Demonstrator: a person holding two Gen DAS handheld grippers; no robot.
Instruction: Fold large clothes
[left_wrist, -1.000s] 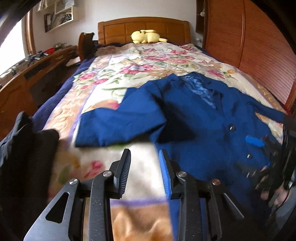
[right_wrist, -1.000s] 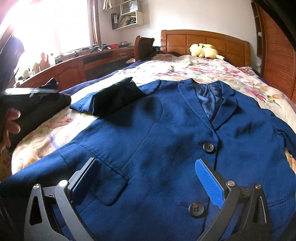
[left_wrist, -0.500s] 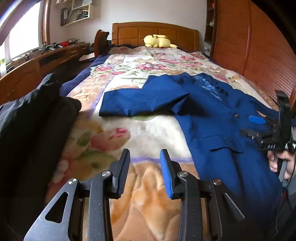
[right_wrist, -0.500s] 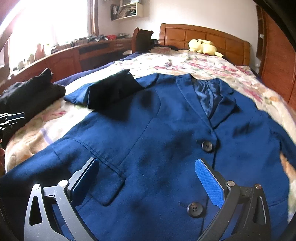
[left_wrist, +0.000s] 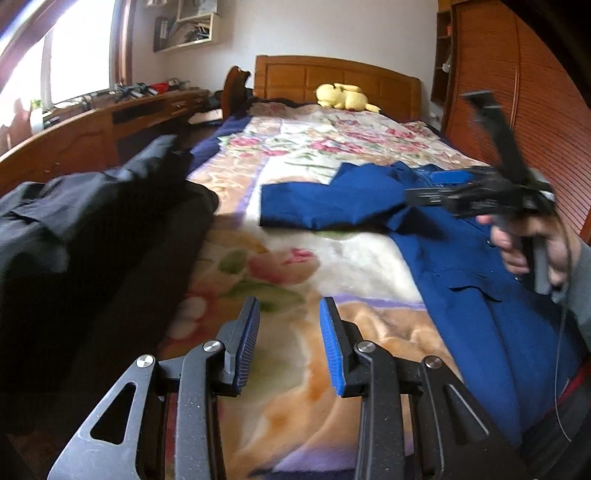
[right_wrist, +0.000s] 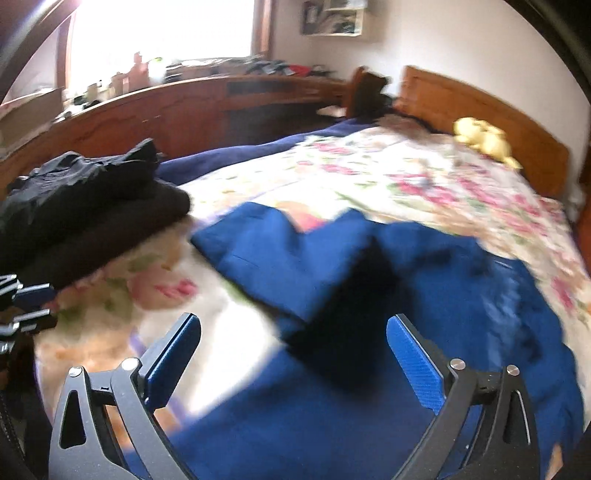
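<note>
A big bed (left_wrist: 354, 236) fills the room, covered with a flowery blanket (left_wrist: 325, 147) in pink, green and cream. The wooden headboard (left_wrist: 332, 79) stands at the far end, with a yellow plush toy (left_wrist: 343, 98) lying just in front of it.

On the blanket lies a blue suit jacket (left_wrist: 461, 258) — spread out flat, front side up. Its collar end points toward the headboard and its bottom edge comes toward the near end of the bed, so its long way runs along the bed. One sleeve (left_wrist: 325, 206) sticks out sideways across the blanket, toward the pile of black clothes (left_wrist: 92, 240) that sits on the near side edge of the bed. The jacket is smooth dark blue cloth with a pocket flap (left_wrist: 465, 286) on its front. In the right wrist view it is blurry.

The left gripper (left_wrist: 290, 347) hangs over bare blanket beside the jacket, its blue pads partly apart with nothing between them. The right gripper (right_wrist: 295, 354) — held by a hand (left_wrist: 532, 243) in a grey sleeve — is above the jacket, jaws spread wide and empty.
</note>
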